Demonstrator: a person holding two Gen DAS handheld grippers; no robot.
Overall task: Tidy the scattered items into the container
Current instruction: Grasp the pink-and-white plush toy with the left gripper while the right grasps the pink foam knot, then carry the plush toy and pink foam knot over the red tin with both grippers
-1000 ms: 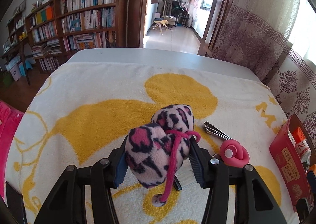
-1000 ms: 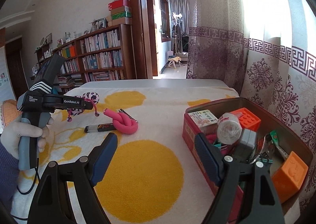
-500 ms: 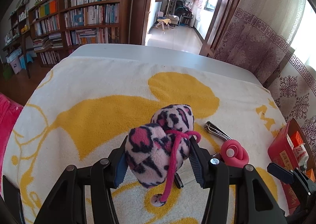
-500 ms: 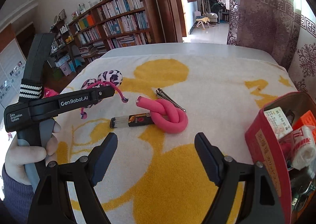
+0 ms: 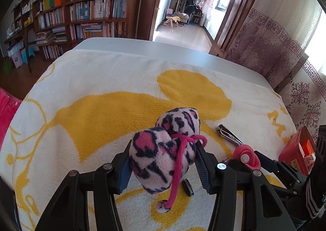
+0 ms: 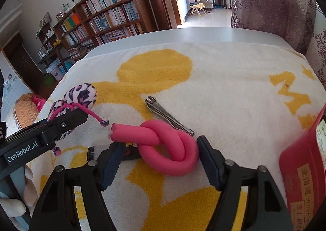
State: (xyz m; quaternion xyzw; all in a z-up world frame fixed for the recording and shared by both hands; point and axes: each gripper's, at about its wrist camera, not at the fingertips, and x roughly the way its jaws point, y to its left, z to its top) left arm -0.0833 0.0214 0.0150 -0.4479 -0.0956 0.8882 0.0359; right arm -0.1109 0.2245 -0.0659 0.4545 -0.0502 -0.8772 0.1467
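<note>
My left gripper [image 5: 163,161] is shut on a pink leopard-print plush toy [image 5: 175,121], held above the yellow-and-white towel [image 5: 101,113]. The same toy [image 6: 81,94] and left gripper [image 6: 61,121] show at the left of the right wrist view. My right gripper [image 6: 161,149] is low over the towel, its jaws closing around a knotted pink foam tube [image 6: 169,161]. The right pad is at the knot's edge and the left pad is still off it. The red container [image 6: 301,170] stands at the right.
Just beyond the pink tube lies a metal nail clipper [image 6: 169,117]. A black lighter [image 6: 130,152] sits partly under the tube and my right gripper's left finger. The grey table edge [image 6: 203,33] runs along the far side, with bookshelves and curtains behind it.
My right gripper has swung left and down from over the red container to straddle the pink tube, and its jaws have narrowed. The left gripper has kept still with the plush toy.
</note>
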